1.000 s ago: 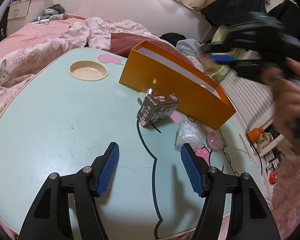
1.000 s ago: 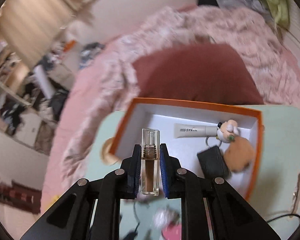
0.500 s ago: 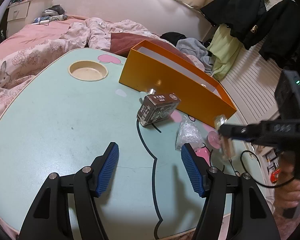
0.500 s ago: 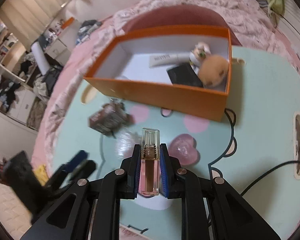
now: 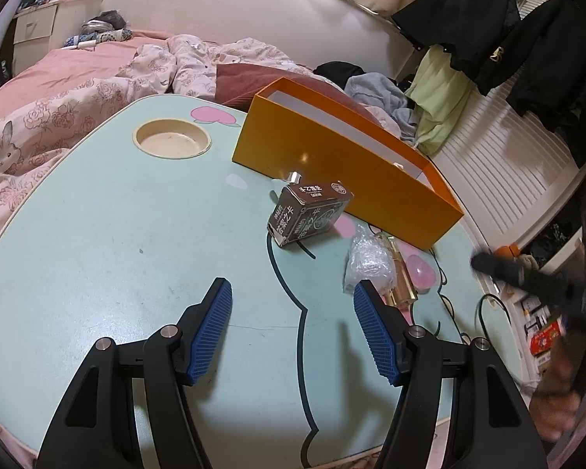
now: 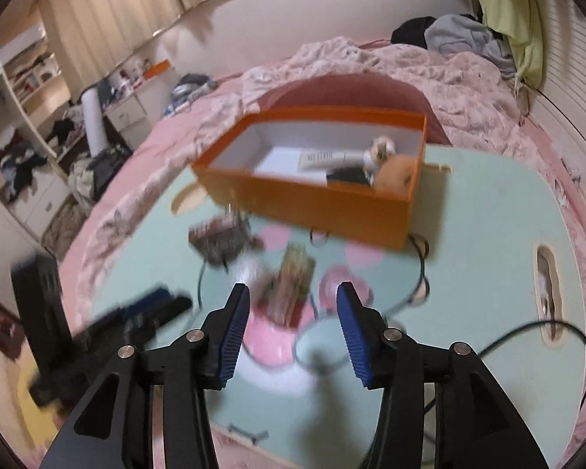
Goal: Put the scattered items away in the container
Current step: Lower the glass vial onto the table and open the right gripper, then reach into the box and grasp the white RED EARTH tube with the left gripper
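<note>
Your right tongs (image 6: pixel 293 305) have just been opening and hold nothing; the small bottle (image 6: pixel 293 285) lies flat on the surface (image 6: pixel 488 234) just ahead, its long axis pointing toward the orange box (image 6: pixel 312 203). Your left tongs (image 5: pixel 293 324), half open and empty, sit farther from it.

Box (image 5: pixel 332 156): open, at the table's (image 5: pixel 97 234) far side, bed (image 5: pixel 58 90) behind it.
In the box: tube (image 6: pixel 324 158), plush toy (image 6: pixel 394 170), at one end.
Before the box: carton (image 5: pixel 308 215), on its side.
Near-right of carton: crumpled wrap (image 5: pixel 367 260), bottle (image 5: pixel 400 273) lying just beside it.
Left of the box: round recess (image 5: pixel 172 142).
</note>
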Demonstrator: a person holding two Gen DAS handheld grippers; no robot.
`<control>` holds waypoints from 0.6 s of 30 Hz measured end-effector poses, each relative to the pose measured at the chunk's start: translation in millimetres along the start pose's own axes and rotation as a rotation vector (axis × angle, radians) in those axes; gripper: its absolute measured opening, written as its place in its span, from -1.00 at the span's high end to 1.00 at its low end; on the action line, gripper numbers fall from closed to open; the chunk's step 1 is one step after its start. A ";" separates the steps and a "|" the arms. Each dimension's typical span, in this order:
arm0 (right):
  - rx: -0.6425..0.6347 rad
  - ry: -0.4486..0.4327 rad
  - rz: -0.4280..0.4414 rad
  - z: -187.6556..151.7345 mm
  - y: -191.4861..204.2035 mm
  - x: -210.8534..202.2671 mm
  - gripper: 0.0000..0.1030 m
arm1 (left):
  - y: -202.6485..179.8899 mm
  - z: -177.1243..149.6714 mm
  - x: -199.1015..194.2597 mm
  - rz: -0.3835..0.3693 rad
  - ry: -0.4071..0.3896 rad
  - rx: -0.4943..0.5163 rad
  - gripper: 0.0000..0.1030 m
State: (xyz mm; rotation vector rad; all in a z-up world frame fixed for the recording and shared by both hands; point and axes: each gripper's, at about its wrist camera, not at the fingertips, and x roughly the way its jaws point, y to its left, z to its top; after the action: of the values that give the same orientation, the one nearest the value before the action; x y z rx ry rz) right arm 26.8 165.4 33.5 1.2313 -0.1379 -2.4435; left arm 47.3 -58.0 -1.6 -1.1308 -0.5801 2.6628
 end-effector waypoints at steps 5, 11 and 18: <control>-0.059 0.021 -0.149 -38.0 5.2 5.9 0.12 | -2.6 1.7 1.5 0.016 0.011 0.012 -0.27; 0.010 0.059 -0.185 -48.3 -9.5 22.9 0.10 | -22.0 14.9 2.3 0.124 0.036 0.086 -0.27; 0.037 0.039 -0.151 -48.4 -14.6 19.1 0.01 | -87.6 97.8 -21.5 0.106 -0.113 0.321 -0.27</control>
State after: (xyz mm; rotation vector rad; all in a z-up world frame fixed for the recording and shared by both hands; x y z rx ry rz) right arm 50.4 175.6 -14.0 1.3502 -0.0826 -2.5527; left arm -6.6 -12.8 111.4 -0.9481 -0.1019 2.7895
